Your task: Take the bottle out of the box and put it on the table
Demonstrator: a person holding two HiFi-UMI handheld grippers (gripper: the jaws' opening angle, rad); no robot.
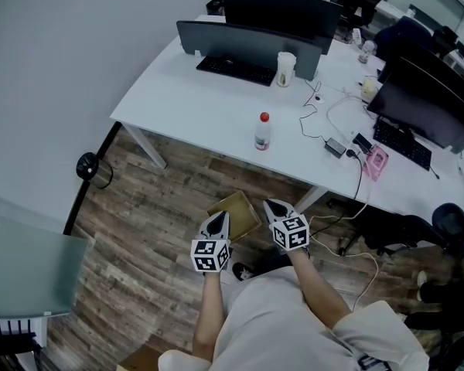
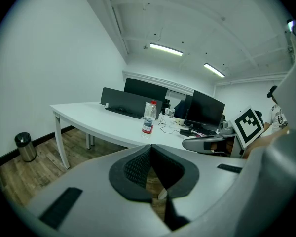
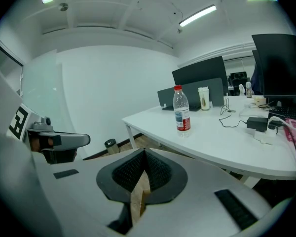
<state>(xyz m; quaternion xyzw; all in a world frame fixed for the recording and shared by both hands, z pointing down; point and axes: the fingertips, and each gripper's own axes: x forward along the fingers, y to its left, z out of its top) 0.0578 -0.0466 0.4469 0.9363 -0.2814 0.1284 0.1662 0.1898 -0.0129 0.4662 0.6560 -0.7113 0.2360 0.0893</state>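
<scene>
A clear plastic bottle [image 1: 263,131] with a red cap and red label stands upright on the white table [image 1: 209,99]. It also shows in the left gripper view as the bottle [image 2: 148,117] and in the right gripper view as the bottle [image 3: 181,109]. An open cardboard box [image 1: 236,213] lies on the wood floor in front of the table. My left gripper [image 1: 219,221] and right gripper [image 1: 274,207] hover side by side over the box, one at each side. Both are shut with nothing between the jaws. Cardboard shows behind the shut tips of the left gripper [image 2: 150,148] and the right gripper [image 3: 144,152].
Black monitors [image 1: 278,10], a keyboard [image 1: 236,69] and a white cup [image 1: 285,69] stand at the back of the table. Cables and a power brick [image 1: 336,147] lie to the right of the bottle. A round bin [image 1: 93,168] stands on the floor at left, an office chair [image 1: 448,226] at right.
</scene>
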